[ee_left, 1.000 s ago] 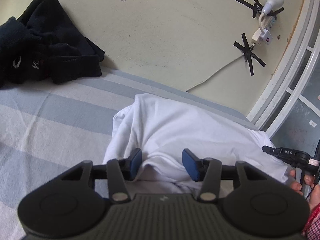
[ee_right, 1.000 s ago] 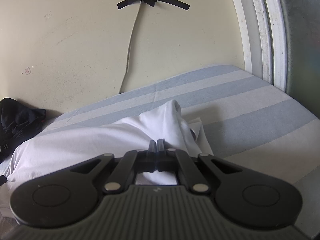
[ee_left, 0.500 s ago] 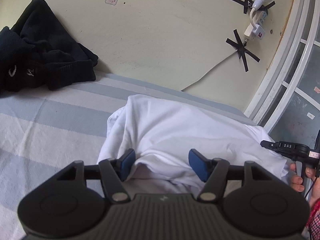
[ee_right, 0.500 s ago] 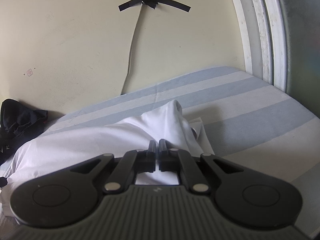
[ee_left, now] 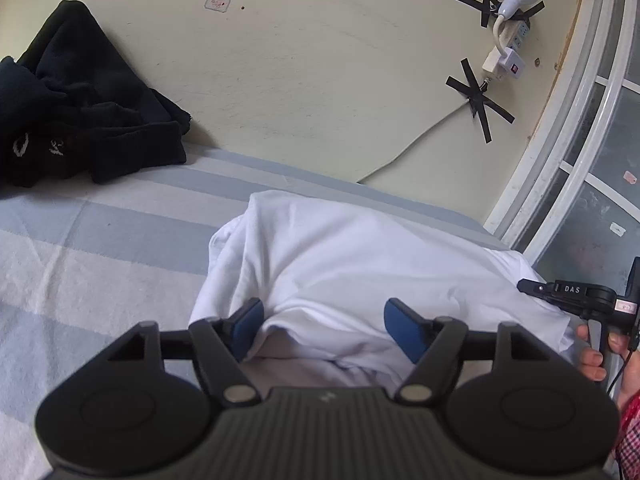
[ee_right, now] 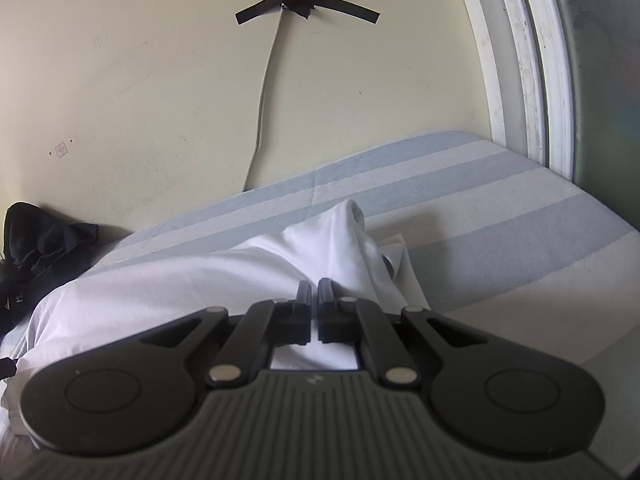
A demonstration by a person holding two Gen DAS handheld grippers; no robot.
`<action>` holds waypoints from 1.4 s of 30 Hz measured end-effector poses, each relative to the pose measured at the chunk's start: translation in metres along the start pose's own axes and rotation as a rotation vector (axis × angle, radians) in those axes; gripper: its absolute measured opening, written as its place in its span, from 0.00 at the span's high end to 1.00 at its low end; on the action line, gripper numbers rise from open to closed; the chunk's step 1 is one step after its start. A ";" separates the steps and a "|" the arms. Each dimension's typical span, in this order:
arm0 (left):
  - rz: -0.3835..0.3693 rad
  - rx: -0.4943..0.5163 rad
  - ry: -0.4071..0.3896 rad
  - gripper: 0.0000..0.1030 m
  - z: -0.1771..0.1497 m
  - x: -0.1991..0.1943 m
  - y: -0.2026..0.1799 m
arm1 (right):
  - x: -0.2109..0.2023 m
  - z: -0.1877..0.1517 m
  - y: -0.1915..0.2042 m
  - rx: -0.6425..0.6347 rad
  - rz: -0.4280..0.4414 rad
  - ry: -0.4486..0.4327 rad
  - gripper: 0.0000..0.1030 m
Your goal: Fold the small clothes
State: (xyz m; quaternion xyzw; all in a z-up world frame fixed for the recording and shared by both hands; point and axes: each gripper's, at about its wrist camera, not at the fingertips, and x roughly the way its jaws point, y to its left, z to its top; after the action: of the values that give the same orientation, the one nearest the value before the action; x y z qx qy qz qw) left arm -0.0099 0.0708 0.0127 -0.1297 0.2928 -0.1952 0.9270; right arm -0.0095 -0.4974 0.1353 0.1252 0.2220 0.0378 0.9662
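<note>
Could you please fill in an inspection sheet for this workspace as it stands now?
Surface: striped bed sheet, blue and pale bands.
Job's things: white garment lying bunched on the sheet.
Clutter: black clothes heaped against the wall.
Grippers: left claw opening, fabric between its pads, not pinched; right claw nearly shut over the garment, grip unclear.
Cables: white cord taped to the wall; power strip with bulb.
Surroundings: cream wall, window frame.

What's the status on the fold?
Left tongs opening, pads clear of white garment. Right tongs pinched shut on its edge. Black clothes heaped by wall, out of the way.
</note>
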 end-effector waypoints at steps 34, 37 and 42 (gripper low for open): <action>0.001 0.004 -0.003 0.27 -0.001 0.000 -0.001 | 0.000 0.000 0.000 0.004 0.005 -0.001 0.94; 0.002 0.004 -0.003 0.26 -0.001 0.000 -0.002 | 0.000 0.000 0.000 0.004 0.005 -0.001 0.94; 0.002 0.004 -0.003 0.26 -0.001 0.000 -0.002 | -0.001 0.000 0.000 0.005 0.005 -0.001 0.94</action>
State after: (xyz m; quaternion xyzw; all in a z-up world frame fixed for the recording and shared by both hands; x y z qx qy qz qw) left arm -0.0106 0.0692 0.0127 -0.1276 0.2913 -0.1949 0.9278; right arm -0.0098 -0.4976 0.1359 0.1281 0.2213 0.0396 0.9659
